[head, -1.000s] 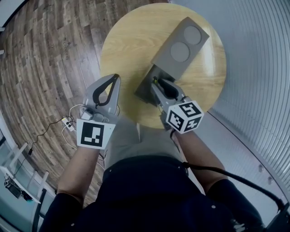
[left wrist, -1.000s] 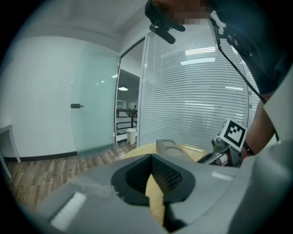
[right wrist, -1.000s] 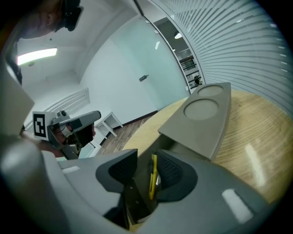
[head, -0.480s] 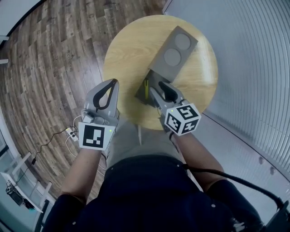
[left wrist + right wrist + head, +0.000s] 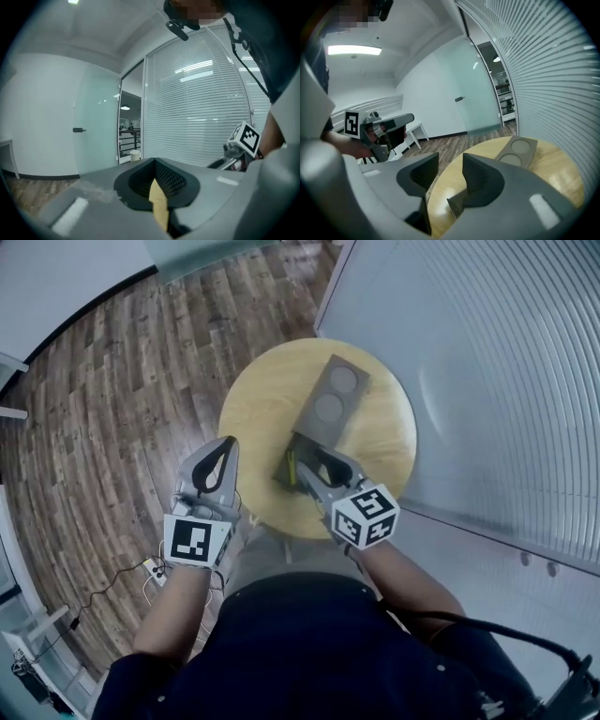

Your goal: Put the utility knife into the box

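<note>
On the round wooden table [image 5: 258, 409] stands the grey box [image 5: 298, 448] with its lid [image 5: 329, 399] thrown back; the lid has two round recesses. The yellow utility knife [image 5: 290, 465] lies inside the box along its left wall, and only a thin strip of it shows. My right gripper [image 5: 314, 458] hangs over the box's near end, open, with nothing between its fingers. In the right gripper view the right gripper [image 5: 445, 171] shows a clear gap, with the box's rim [image 5: 457, 206] and the lid [image 5: 516, 150] beyond. My left gripper [image 5: 228, 442] is shut and empty, off the table's left edge.
A glass wall with blinds [image 5: 487, 362] runs close along the table's right side. A power strip with cables [image 5: 153, 568] lies on the wood floor [image 5: 112, 399] at the lower left. The person's body fills the bottom of the head view.
The right gripper's jaws have spread and let go of the knife, which now lies in the box. Both grippers have drawn back toward the person, and the head view has pulled away from the table.
</note>
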A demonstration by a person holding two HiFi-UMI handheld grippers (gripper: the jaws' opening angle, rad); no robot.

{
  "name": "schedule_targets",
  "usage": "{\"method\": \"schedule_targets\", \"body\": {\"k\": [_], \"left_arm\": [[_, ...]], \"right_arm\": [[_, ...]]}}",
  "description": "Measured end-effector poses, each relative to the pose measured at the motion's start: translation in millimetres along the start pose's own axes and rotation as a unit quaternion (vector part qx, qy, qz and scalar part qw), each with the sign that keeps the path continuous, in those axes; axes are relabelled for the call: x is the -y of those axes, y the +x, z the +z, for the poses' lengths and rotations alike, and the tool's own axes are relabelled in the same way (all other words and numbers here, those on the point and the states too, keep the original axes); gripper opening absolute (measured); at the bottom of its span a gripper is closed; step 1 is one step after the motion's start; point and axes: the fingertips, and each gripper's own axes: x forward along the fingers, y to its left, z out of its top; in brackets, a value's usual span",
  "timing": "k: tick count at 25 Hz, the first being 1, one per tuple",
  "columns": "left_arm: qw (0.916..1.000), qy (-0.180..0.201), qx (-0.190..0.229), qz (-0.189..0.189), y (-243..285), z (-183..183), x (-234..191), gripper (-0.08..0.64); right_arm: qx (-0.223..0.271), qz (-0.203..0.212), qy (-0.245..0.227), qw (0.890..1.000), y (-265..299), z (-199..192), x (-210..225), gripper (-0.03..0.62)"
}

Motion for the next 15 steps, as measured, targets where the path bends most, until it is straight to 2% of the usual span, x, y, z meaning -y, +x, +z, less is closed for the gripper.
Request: {"method": "schedule_targets", "body": {"k": [9,15], "left_arm": [[0.9988,0.009,0.048,-0.007,-26,65,9,0.003],[0.9953,0.044,0.086,0.006,-38,113,-3,0.003]], "right_arm": [[0.07,-0.004,-0.029,0.997,-49,67,-11,0.167],[0.129,0.003,-0.032,0.991,-83,100,-9,0.137]]}}
